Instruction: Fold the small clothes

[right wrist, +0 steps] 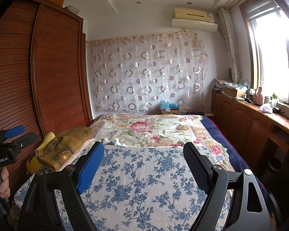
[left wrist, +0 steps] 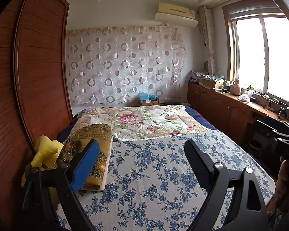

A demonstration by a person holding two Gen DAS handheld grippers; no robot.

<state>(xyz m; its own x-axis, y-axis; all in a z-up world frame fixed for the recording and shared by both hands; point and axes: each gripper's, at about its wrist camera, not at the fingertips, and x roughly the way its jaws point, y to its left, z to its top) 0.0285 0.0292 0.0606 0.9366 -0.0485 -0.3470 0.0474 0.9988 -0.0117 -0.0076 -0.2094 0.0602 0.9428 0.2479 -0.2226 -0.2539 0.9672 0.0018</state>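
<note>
A tall reddish-brown slatted wooden wardrobe (left wrist: 38, 77) fills the left of the frame. A sheer curtain with ring patterns (left wrist: 123, 65) hangs centre, a cream wall air conditioner (left wrist: 176, 13) above it at upper right. A bright window (left wrist: 265, 57) sits far right, over a cluttered low wooden cabinet (left wrist: 221, 104).

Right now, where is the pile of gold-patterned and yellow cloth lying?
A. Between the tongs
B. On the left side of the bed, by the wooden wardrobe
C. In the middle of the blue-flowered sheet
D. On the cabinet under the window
B: the gold-patterned cloth and yellow cloth lie at the bed's left edge beside the wooden wardrobe.
</note>
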